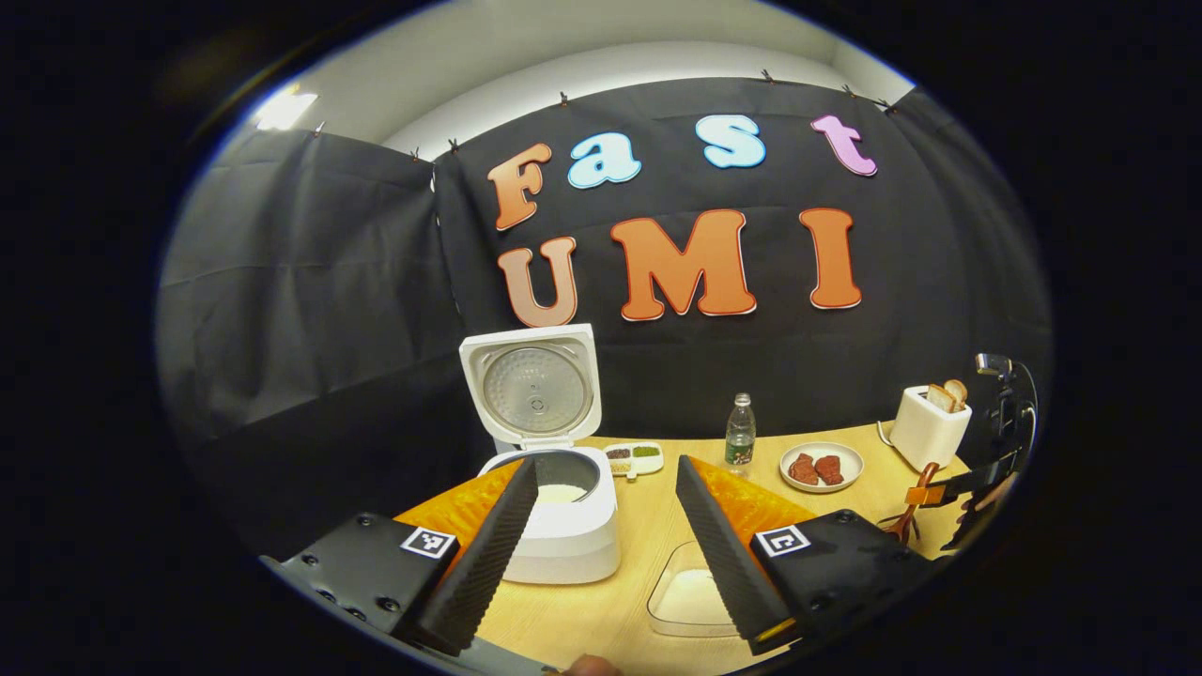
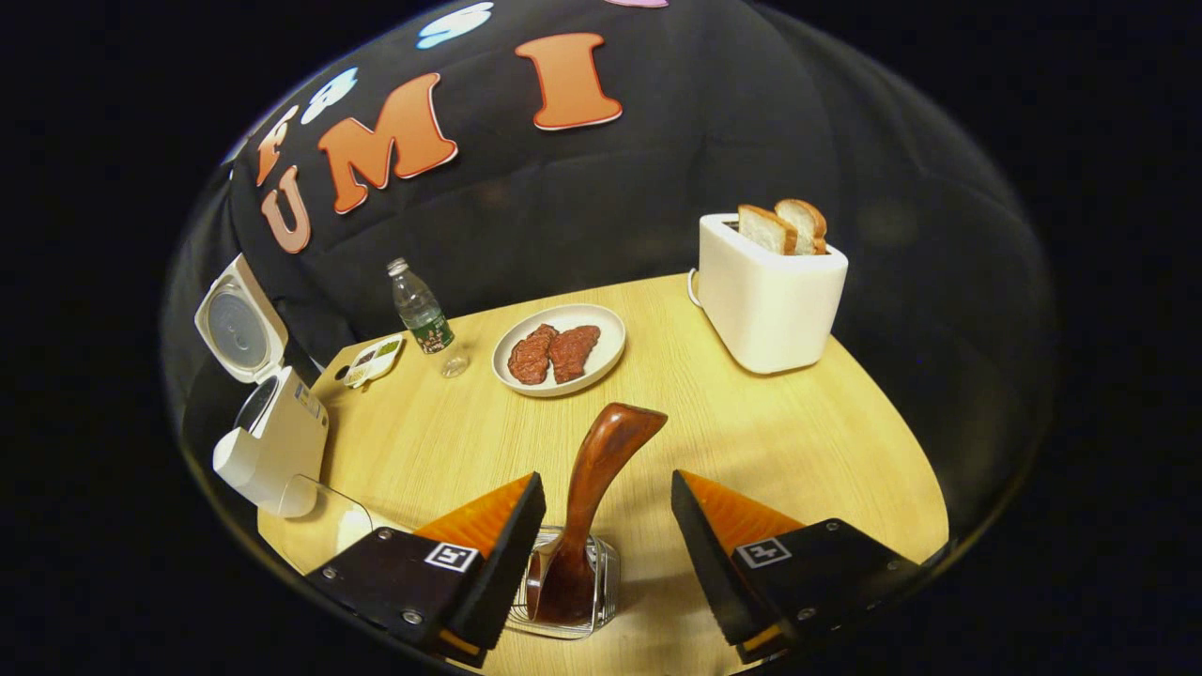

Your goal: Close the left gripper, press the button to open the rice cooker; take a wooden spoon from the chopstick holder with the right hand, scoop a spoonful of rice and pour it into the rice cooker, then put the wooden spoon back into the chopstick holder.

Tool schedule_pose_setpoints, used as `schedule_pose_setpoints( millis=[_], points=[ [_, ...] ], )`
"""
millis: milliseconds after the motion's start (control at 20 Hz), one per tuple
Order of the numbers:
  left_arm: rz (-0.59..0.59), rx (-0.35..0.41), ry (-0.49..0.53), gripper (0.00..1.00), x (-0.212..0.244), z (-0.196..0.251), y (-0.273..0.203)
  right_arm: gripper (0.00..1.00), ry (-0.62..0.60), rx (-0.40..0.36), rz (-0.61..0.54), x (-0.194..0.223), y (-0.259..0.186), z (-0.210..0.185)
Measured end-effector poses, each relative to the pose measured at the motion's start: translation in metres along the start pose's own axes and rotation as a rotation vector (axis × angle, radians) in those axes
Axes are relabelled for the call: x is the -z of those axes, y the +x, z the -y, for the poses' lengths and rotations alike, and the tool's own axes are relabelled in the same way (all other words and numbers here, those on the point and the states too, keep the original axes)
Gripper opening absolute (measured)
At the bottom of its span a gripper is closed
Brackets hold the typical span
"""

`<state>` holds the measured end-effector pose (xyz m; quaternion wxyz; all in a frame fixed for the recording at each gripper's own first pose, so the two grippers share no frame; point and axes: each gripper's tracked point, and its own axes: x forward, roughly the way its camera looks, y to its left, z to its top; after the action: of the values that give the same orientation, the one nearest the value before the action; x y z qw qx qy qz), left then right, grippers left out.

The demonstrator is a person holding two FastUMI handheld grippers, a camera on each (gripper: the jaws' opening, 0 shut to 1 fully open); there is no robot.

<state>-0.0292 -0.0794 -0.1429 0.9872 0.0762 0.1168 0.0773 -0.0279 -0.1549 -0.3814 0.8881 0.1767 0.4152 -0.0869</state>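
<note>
A: The rice cooker [image 1: 554, 512] is standing at the lower middle of the left gripper view, its lid up and white rice lying in the pot. Which step is running?

B: I am judging it is the last one. The wooden spoon [image 2: 587, 512] is sitting in the chopstick holder [image 2: 606, 587], bottom centre of the right gripper view.

A: And the right gripper [image 2: 606, 554]?

B: Its fingers are standing wide apart, either side of the spoon handle, not touching. It is needing only to pull away. The left gripper [image 1: 606, 540] is also gaping, holding nothing.
</note>
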Motion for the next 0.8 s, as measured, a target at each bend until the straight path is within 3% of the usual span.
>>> schedule_pose_setpoints(
  millis=[200, 500, 800],
  points=[
    [-0.014, -0.011, 0.003, 0.97, 0.004, -0.002, 0.003, 0.64, 0.069, -0.036, -0.084, 0.007, 0.014, -0.007],
    [-0.027, 0.005, 0.007, 0.97, 0.009, 0.002, 0.009, 0.21, 0.124, -0.029, -0.069, 0.003, 0.012, -0.016],
    [-0.024, 0.024, 0.007, 0.97, 0.011, 0.004, 0.021, 0.19, 0.187, -0.033, 0.066, 0.003, -0.018, -0.015]
  ],
)
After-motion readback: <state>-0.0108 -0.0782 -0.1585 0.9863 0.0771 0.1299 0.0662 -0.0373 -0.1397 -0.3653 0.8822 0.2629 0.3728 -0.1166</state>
